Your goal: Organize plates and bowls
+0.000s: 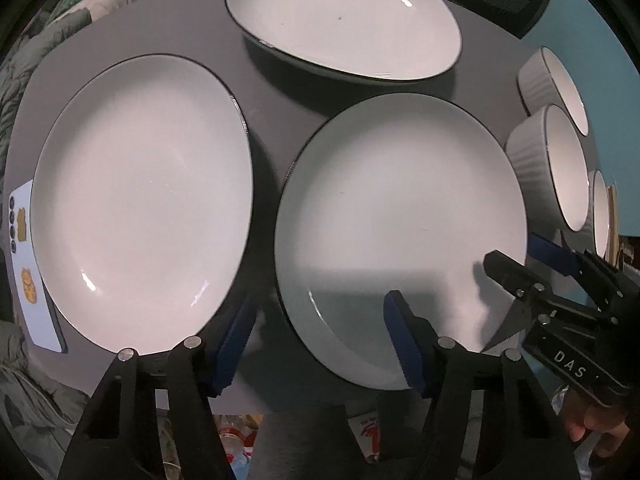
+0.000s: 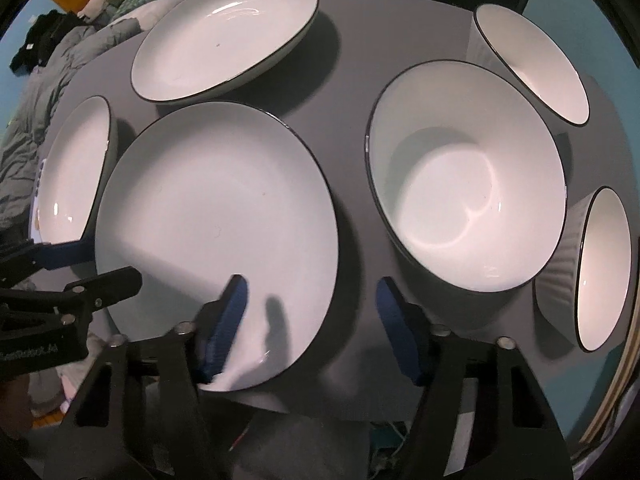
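While both hand-held grippers (image 1: 320, 344) (image 2: 312, 328) straddle a glossy round plate's (image 1: 400, 200) rim unclamped, ribbed bowls (image 2: 468, 176) are better shown rightward.

Three white, dark-rimmed plates (image 1: 140, 204) (image 1: 400, 216) (image 1: 344, 16) lay upright on the grey table; three white bowls (image 2: 468, 184) (image 2: 532, 60) (image 2: 604, 268) stood alongside.

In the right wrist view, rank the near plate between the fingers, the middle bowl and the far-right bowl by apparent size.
1. Near plate, largest.
2. Middle bowl, close behind; both sit near the camera, so true sizes are unsure.
3. Far-right bowl, smallest, squeezed by the fisheye edge.
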Demonstrator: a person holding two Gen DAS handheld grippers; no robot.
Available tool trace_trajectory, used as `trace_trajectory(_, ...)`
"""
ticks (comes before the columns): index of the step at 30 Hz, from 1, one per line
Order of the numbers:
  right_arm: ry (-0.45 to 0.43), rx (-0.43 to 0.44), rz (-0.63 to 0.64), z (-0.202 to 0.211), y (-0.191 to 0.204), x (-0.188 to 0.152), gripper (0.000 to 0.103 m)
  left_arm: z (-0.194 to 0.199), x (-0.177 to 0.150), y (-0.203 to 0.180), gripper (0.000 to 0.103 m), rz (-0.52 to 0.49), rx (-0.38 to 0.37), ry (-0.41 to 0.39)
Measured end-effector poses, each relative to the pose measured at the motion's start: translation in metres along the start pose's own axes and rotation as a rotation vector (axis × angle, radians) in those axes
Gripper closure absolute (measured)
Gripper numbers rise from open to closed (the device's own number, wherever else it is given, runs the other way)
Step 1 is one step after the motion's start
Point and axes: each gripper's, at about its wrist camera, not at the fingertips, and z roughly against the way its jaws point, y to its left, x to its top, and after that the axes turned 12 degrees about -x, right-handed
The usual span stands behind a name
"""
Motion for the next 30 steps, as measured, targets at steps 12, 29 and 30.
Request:
trace_trajectory(12,0.023,-0.006,0.004,-0.006,-0.015,0.001,0.064,0.004,0.017,0.007,0.048,-0.003,-0.006,-0.020)
trace_trajectory(29,0.063,0.035,-0.009,-0.017,0.006,0.029,0.081,0.001,0.044,0.044,0.083,0.064,-0.046,0.019)
trace_trajectory(30,0.062,0.030,0.000,-0.015,0.008,0.030,0.081,0.002,0.045,0.044,0.083,0.054,-0.037,0.018)
